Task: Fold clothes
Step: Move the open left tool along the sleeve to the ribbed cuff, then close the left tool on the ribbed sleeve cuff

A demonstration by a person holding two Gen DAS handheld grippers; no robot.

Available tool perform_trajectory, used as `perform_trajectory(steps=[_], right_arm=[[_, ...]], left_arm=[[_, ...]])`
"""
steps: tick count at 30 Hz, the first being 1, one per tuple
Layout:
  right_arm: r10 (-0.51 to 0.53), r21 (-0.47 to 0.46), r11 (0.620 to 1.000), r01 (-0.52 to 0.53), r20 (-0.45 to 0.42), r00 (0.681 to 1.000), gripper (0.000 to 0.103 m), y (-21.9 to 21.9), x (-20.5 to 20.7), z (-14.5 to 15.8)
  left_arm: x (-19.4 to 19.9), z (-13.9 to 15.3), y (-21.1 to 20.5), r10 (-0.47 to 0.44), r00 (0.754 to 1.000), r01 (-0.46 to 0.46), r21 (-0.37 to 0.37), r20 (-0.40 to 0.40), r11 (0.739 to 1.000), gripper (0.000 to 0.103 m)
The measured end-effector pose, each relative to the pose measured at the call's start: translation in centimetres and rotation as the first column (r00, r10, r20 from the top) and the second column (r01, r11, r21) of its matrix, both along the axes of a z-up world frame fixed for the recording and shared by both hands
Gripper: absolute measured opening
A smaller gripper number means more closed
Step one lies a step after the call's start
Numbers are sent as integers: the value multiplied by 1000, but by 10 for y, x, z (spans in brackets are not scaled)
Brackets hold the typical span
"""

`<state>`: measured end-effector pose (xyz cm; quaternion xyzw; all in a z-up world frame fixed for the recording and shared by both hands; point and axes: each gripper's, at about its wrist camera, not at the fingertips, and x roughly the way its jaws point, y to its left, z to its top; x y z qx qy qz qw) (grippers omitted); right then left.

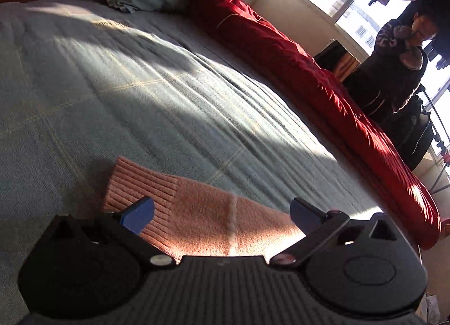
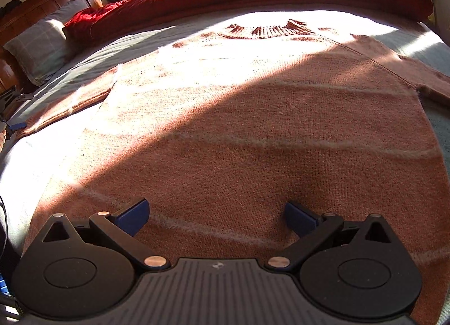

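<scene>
With no fold yet made, the pink sweater [image 2: 253, 116] is lying flat on the bed [image 1: 140, 85], its sleeve cuff [image 1: 135, 190] sitting just ahead of the wide-open left tool [image 1: 222, 212] while the right tool [image 2: 216, 215], equally wide, is hovering over the hem.

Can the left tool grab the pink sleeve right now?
Probably yes. The left tool is open, and the sweater sleeve lies flat on the bed right between its fingers, with nothing over it.
</scene>
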<state>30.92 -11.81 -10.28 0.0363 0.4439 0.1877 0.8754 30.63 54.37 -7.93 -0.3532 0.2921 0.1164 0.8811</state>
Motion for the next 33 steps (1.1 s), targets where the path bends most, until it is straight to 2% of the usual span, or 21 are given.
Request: perform_trajectory(steps=[2, 5, 8, 10, 12, 16, 20, 25, 28, 31, 33], right_arm=[[2, 1, 1000, -2, 3, 1000, 103, 0, -2, 0], [1, 10, 1000, -1, 5, 1000, 103, -2, -3, 1], [1, 13, 1000, -1, 6, 1000, 103, -3, -4, 1], [3, 7, 1000, -3, 8, 1000, 103, -2, -4, 1], [5, 2, 1000, -5, 11, 1000, 103, -1, -4, 0], [7, -1, 1000, -7, 15, 1000, 103, -1, -5, -1], [7, -2, 1000, -7, 16, 1000, 103, -1, -4, -2], [17, -11, 1000, -17, 25, 1000, 103, 0, -3, -4], [22, -15, 1000, -22, 30, 999, 103, 0, -2, -5], [28, -19, 999, -28, 34, 999, 103, 1, -2, -5], [28, -20, 999, -28, 35, 999, 103, 2, -2, -6]], left_arm=[[-13, 0, -1, 4, 999, 0, -80, 46, 997, 102], [-33, -12, -4, 94, 994, -81, -200, 57, 976, 102], [-43, -35, -2, 169, 984, -141, -331, 58, 933, 101], [-46, -49, 1, 215, 975, -180, -383, 52, 906, 99], [-42, -56, 3, 253, 966, -214, -386, 54, 898, 97], [-27, -55, 3, 267, 962, -231, -346, 59, 909, 97], [-14, -54, 8, 298, 953, -266, -319, 55, 910, 94], [-8, -52, 11, 354, 932, -317, -309, 71, 897, 75], [-8, -54, 6, 354, 929, -307, -313, 107, 899, 67], [-8, -59, -5, 293, 945, -227, -358, 142, 906, 65], [-6, -60, -12, 264, 955, -210, -320, 133, 924, 65]])
